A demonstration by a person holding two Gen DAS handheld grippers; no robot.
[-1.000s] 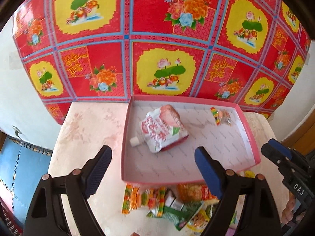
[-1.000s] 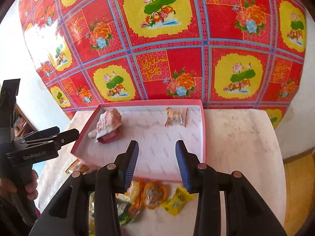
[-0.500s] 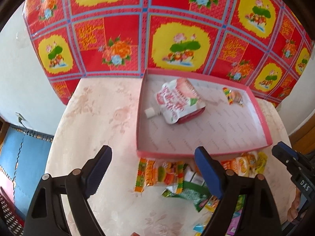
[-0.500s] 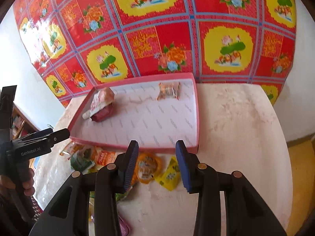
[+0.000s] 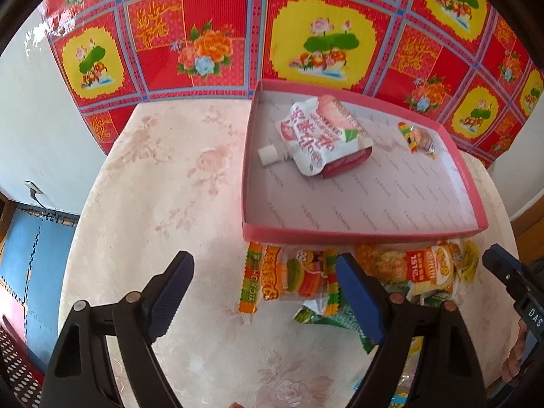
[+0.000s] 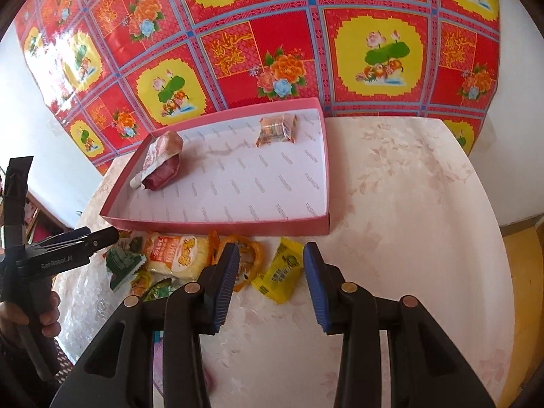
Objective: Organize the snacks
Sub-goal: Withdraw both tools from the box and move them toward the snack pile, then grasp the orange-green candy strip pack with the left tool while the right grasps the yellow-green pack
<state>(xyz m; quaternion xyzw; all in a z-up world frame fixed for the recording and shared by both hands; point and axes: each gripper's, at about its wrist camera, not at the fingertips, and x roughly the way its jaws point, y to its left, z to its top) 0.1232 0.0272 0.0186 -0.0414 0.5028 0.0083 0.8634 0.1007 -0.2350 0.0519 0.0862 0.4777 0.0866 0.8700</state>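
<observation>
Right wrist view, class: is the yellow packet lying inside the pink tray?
No. The yellow packet lies on the table, outside the pink tray, in front of its near wall.

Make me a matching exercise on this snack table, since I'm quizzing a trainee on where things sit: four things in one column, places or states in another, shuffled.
Things:
1. white spouted pouch
2. yellow packet
3. small wrapped snack
4. left gripper

Places or states:
A. on the table, ahead of the right gripper
B. open, holding nothing
C. in the pink tray, on a dark red pack
D. lying alone near the tray's far edge

Pairs: 1-C, 2-A, 3-D, 4-B
</observation>
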